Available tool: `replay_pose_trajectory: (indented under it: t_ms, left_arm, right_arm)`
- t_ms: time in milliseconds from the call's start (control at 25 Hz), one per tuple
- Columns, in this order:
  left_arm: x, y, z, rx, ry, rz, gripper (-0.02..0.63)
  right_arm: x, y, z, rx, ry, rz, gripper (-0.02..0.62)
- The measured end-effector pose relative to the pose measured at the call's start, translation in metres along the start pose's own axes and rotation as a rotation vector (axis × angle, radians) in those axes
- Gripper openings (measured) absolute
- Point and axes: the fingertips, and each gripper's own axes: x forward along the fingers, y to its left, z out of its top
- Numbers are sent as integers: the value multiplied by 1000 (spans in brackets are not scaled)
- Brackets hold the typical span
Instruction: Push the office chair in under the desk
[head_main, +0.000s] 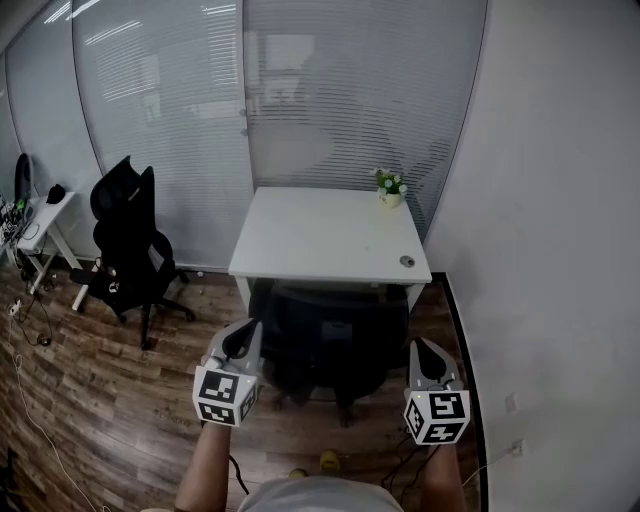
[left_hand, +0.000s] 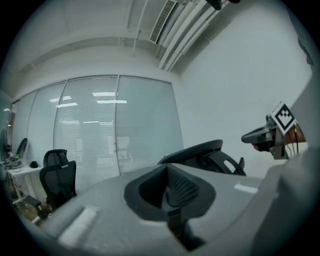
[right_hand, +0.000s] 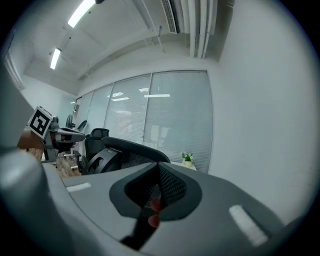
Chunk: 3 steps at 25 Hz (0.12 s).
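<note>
- Looks down on a black office chair (head_main: 330, 340) with its front tucked under a white desk (head_main: 320, 235) and its backrest turned toward the person
- Places the desk against a glass wall (head_main: 300, 90) hung with blinds, close to a plain white wall (head_main: 560, 200) on the right
- Holds the left gripper (head_main: 243, 338) just beside the backrest's left edge, pointing level toward the desk
- Shows its jaws pressed fully together in the left gripper view, with nothing between them and the top of the backrest off to the right
- Holds the right gripper (head_main: 424, 352) just beside the backrest's right edge, tipped slightly downward
- Shows those jaws closed together too, gripping nothing, with the backrest off to the left in the right gripper view
- Leaves unclear whether either tip touches the chair
- Carries a small potted plant (head_main: 389, 187) at the desk's far right corner and a round grommet (head_main: 406, 262) near its front right corner
- Includes a second chair (head_main: 130, 240), also black, standing well apart at the left by the glass, with a cluttered side table (head_main: 40, 215) beyond it
- Rests everything on a wooden floor (head_main: 100, 380), with a thin cable (head_main: 25, 400) trailing along the left
</note>
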Motion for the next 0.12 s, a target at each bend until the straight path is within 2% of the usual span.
replay_pose_trajectory:
  t_ms: [120]
  left_arm:
    - [0,-1,0,-22,0,0,-3]
  right_arm:
    - [0,-4,1,7,-5,-2,2]
